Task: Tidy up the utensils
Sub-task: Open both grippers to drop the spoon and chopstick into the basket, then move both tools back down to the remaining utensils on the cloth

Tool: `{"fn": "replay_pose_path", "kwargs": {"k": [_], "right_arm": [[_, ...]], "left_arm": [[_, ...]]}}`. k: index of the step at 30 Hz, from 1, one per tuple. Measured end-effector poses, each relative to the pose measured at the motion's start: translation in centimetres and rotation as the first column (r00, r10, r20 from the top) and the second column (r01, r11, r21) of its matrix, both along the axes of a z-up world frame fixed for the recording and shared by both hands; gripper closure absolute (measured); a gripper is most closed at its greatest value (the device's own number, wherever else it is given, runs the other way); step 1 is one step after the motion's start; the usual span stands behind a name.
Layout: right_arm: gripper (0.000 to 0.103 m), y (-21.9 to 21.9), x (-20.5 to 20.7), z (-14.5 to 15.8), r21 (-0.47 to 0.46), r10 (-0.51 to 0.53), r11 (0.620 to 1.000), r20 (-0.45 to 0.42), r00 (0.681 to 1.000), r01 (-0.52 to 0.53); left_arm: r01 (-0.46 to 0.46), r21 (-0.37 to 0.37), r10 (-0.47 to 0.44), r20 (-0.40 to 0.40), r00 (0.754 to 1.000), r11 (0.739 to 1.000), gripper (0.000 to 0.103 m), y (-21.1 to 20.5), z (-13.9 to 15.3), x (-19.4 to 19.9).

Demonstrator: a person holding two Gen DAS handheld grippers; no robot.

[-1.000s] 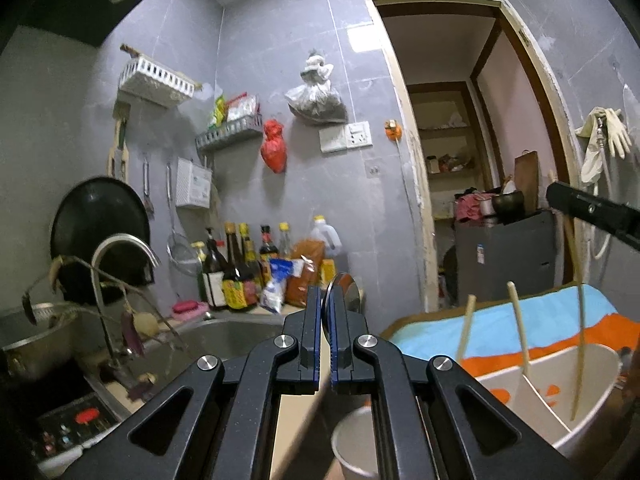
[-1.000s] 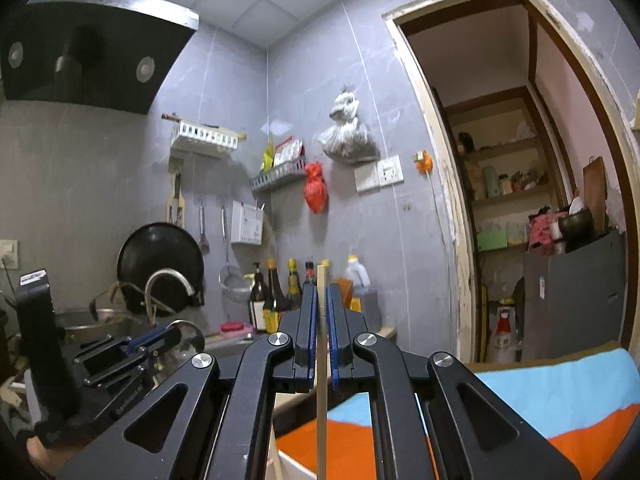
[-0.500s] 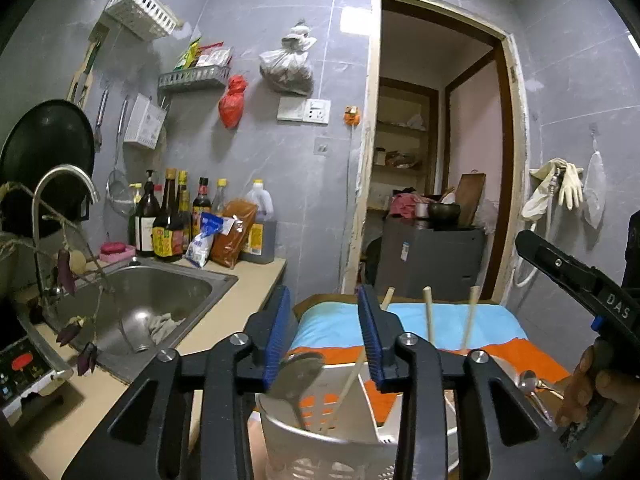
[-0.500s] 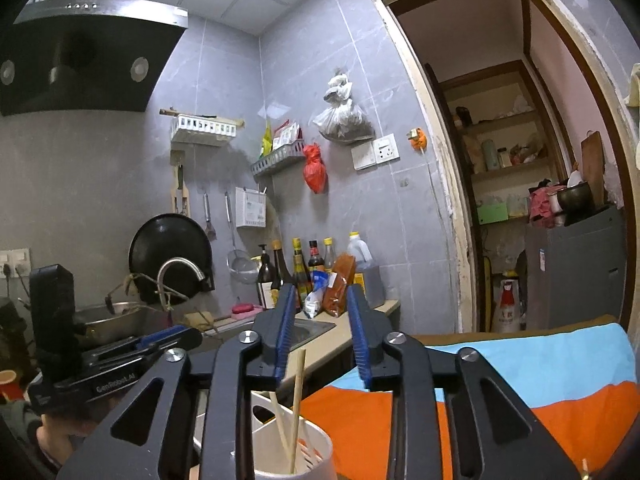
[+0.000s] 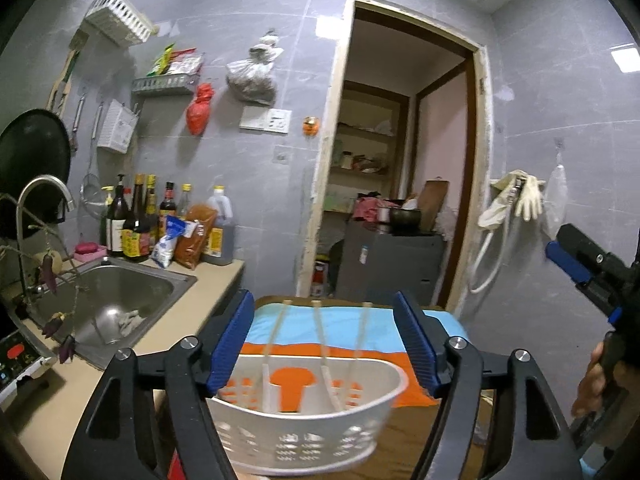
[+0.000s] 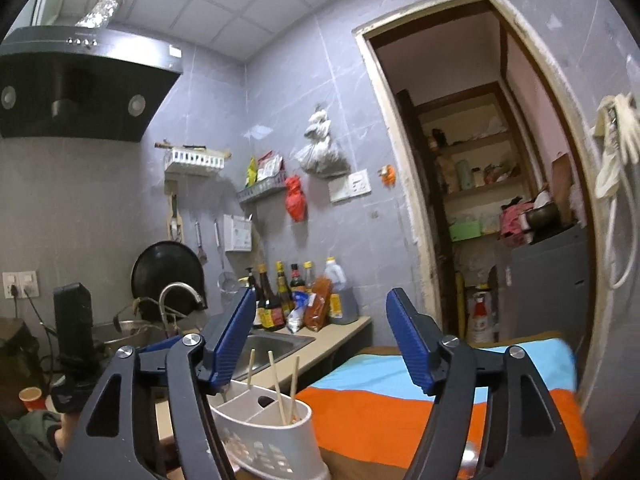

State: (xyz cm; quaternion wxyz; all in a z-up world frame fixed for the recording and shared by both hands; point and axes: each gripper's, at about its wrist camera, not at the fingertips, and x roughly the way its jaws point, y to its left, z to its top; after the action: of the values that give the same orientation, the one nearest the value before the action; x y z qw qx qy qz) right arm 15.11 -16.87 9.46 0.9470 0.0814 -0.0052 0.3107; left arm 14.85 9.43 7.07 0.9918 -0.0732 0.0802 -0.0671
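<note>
A white slotted utensil holder (image 5: pixel 304 424) stands on the table just below my left gripper (image 5: pixel 324 344), which is open and empty above it. Three pale chopsticks (image 5: pixel 318 332) stand upright in its compartments. In the right wrist view the holder (image 6: pixel 264 428) sits low and left, with the chopsticks (image 6: pixel 274 376) sticking up from it. My right gripper (image 6: pixel 320 344) is open and empty, above and to the right of the holder. The right gripper also shows at the right edge of the left wrist view (image 5: pixel 584 268).
An orange and blue cloth (image 6: pixel 400 396) covers the table. A counter with a steel sink (image 5: pixel 108 300), a tap (image 5: pixel 40 200) and sauce bottles (image 5: pixel 136 224) lies to the left. An open doorway (image 5: pixel 400 160) is behind. A paper cup (image 6: pixel 30 396) sits far left.
Both grippers went from shut to open. The left let its spoon go and the right its chopstick, both into the holder, then both opened wider and drew back.
</note>
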Motion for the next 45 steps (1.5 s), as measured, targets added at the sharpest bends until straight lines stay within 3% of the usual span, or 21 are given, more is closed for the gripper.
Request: {"fn": "replay_pose_path", "kwargs": {"k": [10,15,18,24,36,45], "right_arm": [[0.015,-7.3,-7.3,2.0,-0.083,-0.145,0.986,-0.037,0.989,0.141],[0.005,-9.6,-9.5,1.4,-0.130,-0.209,0.972,-0.088,0.974,0.197],[0.004,-10.5,-9.7,0.2,-0.147,-0.226,0.967,-0.100,0.969,0.210],[0.004,-11.6,-8.1,-3.2,-0.148,-0.233,0.964,-0.084,0.969,0.220],[0.001,-11.6,-3.2,-8.5,-0.211,-0.241,0.951,-0.038,0.970,0.228],[0.004,-12.2,2.0,-10.4,-0.322,-0.263,0.924,-0.148,0.953,0.205]], "left_arm": [[0.091,0.015,-0.091,-0.005,0.996,0.996,0.015,-5.5,1.2,-3.3],[0.142,0.042,-0.142,-0.006,0.990,0.989,0.013,-8.3,0.9,-4.3],[0.174,0.053,-0.173,-0.022,0.985,0.983,0.013,-9.8,0.3,-4.1],[0.198,0.076,-0.195,-0.048,0.980,0.977,0.013,-12.0,-2.1,-2.4],[0.154,0.133,-0.147,-0.061,0.987,0.979,0.012,-14.9,-6.4,1.4],[0.210,0.178,-0.180,-0.168,0.969,0.961,0.012,-16.7,-8.2,6.1]]}}
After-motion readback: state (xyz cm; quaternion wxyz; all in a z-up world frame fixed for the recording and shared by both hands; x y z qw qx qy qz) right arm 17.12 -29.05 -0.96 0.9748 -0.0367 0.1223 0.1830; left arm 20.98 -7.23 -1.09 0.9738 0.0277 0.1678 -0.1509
